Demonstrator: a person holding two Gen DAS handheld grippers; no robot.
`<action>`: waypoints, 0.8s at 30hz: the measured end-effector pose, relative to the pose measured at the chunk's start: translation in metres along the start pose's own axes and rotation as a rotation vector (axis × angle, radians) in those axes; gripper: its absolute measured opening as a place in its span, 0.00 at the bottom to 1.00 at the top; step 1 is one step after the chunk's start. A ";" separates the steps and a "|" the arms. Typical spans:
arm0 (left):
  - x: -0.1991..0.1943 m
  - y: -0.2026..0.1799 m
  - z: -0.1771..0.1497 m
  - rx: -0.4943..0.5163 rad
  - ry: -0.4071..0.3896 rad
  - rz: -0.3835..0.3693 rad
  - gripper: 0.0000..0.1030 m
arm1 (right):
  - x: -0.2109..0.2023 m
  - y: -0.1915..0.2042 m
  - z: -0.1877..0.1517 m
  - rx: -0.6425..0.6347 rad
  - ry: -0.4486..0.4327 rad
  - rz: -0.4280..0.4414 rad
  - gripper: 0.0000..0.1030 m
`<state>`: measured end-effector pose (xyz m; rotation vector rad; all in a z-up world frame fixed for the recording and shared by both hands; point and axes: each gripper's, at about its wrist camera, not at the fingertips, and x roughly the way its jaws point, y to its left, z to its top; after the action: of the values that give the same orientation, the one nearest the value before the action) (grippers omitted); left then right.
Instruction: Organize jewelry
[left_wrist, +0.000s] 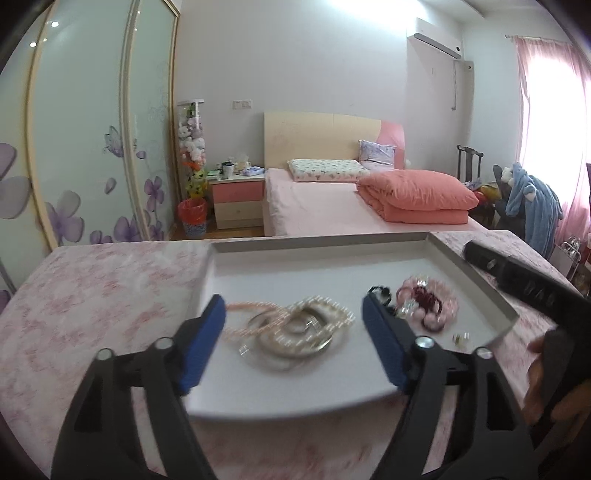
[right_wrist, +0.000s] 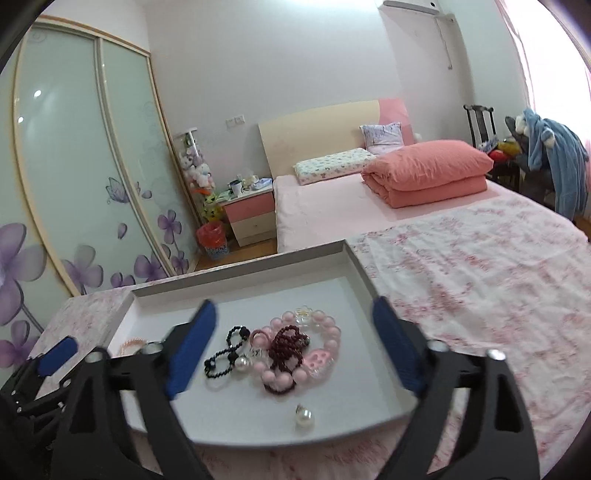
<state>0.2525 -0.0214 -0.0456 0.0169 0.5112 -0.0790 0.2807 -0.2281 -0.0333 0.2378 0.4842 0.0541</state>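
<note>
Both my grippers hang wide apart over the shallow white rectangular tray (left_wrist: 461, 269) on the pink floral cloth, holding nothing.

My left gripper (left_wrist: 293, 345) frames a blurred coil of pearl strands and silver bangles (left_wrist: 295, 332), lying flat. Only my right gripper (right_wrist: 295, 352) view resolves the pink bead bracelet (right_wrist: 325, 332), dark red bead loop (right_wrist: 286, 341), black bead string (right_wrist: 225, 350) and loose pearl earring (right_wrist: 304, 419).

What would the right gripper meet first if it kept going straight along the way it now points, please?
Most likely the pink bead bracelet with the dark red beads on it, in the white tray; the open right gripper frames that pile, though depth is uncertain.
</note>
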 end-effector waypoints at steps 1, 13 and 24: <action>-0.007 0.004 -0.001 -0.001 -0.001 0.010 0.82 | -0.009 0.001 0.001 -0.006 -0.002 -0.002 0.93; -0.105 0.040 -0.026 -0.088 -0.009 0.033 0.96 | -0.100 0.031 -0.020 -0.162 0.004 0.007 0.98; -0.168 0.026 -0.042 -0.067 -0.101 0.053 0.96 | -0.159 0.036 -0.039 -0.164 -0.045 0.059 0.98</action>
<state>0.0883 0.0184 -0.0001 -0.0384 0.4119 -0.0109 0.1224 -0.2023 0.0138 0.0920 0.4252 0.1453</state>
